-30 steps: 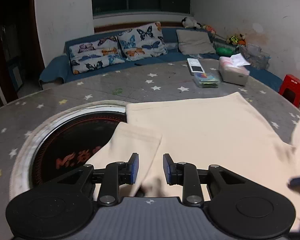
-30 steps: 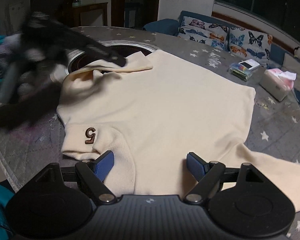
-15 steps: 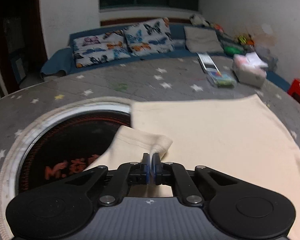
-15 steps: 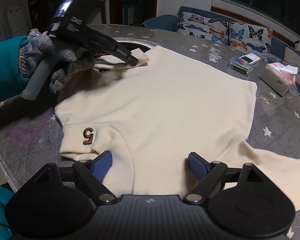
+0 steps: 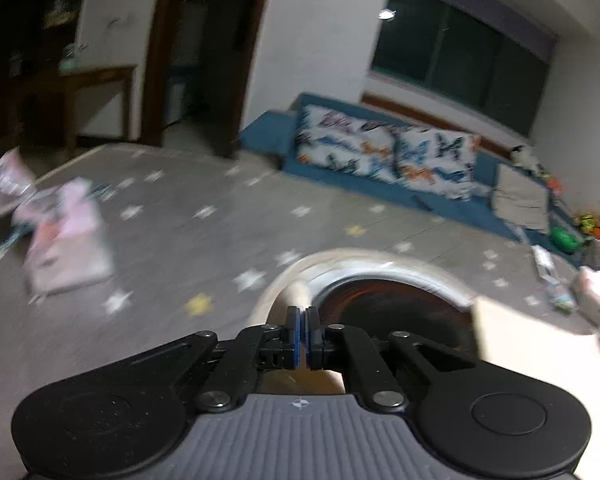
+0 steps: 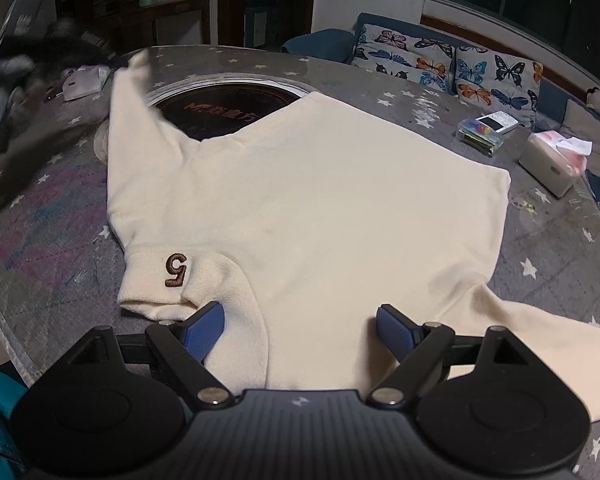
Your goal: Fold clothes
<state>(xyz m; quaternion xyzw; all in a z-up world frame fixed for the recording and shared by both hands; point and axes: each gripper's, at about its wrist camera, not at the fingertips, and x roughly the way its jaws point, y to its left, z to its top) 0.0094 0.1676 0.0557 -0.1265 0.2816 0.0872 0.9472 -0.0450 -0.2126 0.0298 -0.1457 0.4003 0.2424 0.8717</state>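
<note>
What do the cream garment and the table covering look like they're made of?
Cream garment: soft matte knit, probably fleece or sweatshirt cotton; fuzzy nap, thick rolled edges, embroidered "5".
Table covering: grey star-printed sheet, likely vinyl or oilcloth; slight sheen, lies flat.

Left wrist view: low and close behind the closed left gripper, tilted, blurred, facing across the star-patterned table toward the blue sofa and a dark doorway. Right wrist view: close behind the spread right gripper, looking down and forward over the cream sweater to the same sofa. Shared by both: table, round dark inset, butterfly cushions, window wall, sweater edge.
</note>
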